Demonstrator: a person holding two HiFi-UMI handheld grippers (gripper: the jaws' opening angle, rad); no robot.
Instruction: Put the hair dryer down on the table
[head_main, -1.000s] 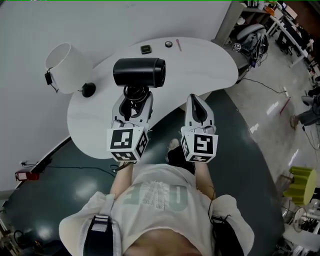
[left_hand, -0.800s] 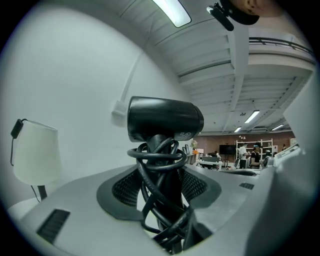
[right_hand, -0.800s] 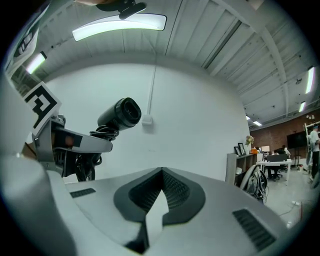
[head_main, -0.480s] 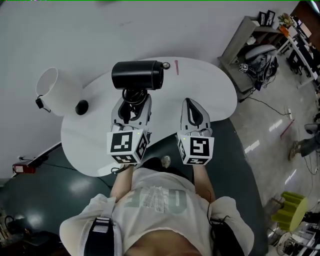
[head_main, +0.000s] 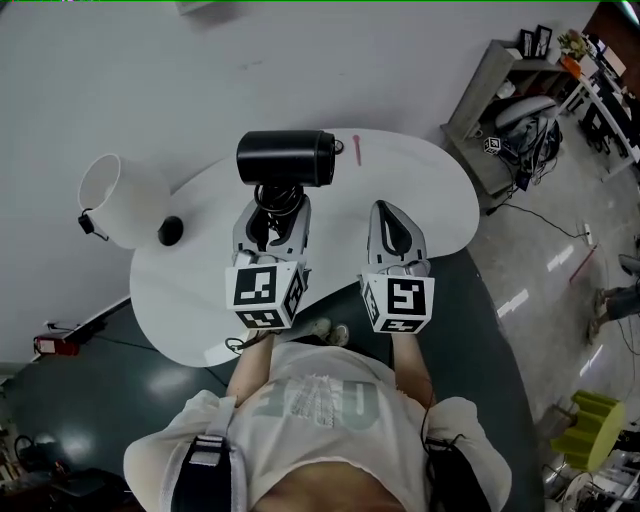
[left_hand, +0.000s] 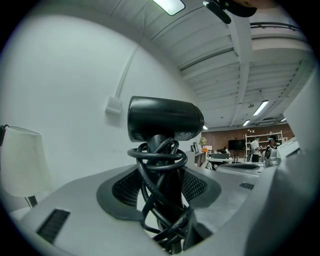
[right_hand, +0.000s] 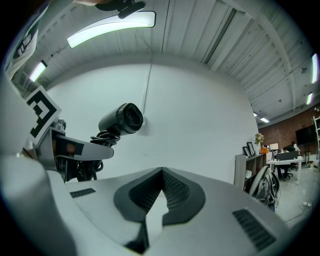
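A black hair dryer (head_main: 285, 158) (left_hand: 165, 120) (right_hand: 121, 118) stands upright in the air above the white table (head_main: 420, 185), its barrel pointing right. Its handle, wrapped in black cord (left_hand: 159, 170), is clamped between the jaws of my left gripper (head_main: 271, 222) (left_hand: 165, 220), which is shut on it. My right gripper (head_main: 395, 232) (right_hand: 159, 200) hovers beside it to the right over the table's near edge, its jaws shut with nothing between them.
A white lampshade-like cylinder (head_main: 115, 198) with a small black round object (head_main: 171, 231) stands at the table's left. A pink pen (head_main: 356, 149) lies at the table's far edge. Shelving and cluttered desks (head_main: 520, 90) stand at the right, over a dark floor mat (head_main: 90, 380).
Both grippers and the hair dryer have shifted slightly toward the table's far side; the head view has swung, so the table sits differently in the picture. The grip on the handle is unchanged.
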